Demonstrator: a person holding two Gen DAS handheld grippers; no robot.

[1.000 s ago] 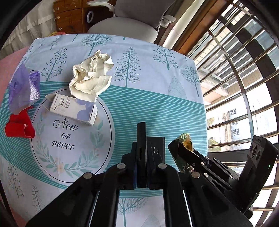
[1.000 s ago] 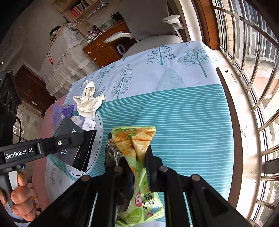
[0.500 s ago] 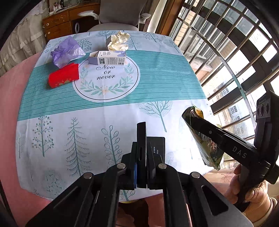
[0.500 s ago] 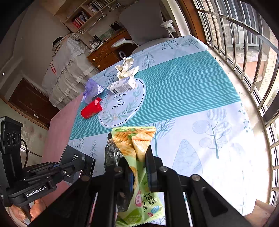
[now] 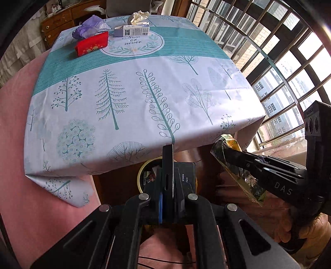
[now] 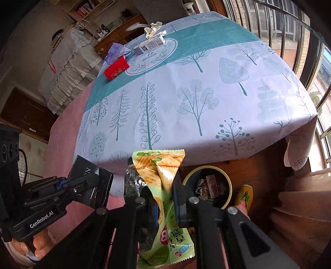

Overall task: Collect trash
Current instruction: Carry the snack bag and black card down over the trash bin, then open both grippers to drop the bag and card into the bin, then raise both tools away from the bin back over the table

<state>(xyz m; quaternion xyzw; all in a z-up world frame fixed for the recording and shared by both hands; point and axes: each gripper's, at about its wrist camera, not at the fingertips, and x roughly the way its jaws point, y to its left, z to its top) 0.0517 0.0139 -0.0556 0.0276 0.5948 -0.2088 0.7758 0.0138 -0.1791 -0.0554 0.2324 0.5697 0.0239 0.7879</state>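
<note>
Right gripper (image 6: 155,186) clamped on green crinkly cracker wrapper (image 6: 163,198) beside the yellow-rimmed trash bin (image 6: 226,175), left gripper (image 5: 172,165) pinching flat black card (image 6: 91,184), red packet (image 5: 92,43), white carton (image 5: 132,31), purple bag (image 5: 89,28), crumpled paper (image 5: 139,16) far across tree-print tablecloth (image 5: 134,93)

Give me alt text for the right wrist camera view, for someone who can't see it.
The right gripper is shut on a green cracker wrapper, held beyond the table's near edge with a yellow-rimmed trash bin on the floor just ahead. The left gripper clamps a flat black packet; a red packet, white carton, purple bag and crumpled paper remain on the tree-print tablecloth.
</note>
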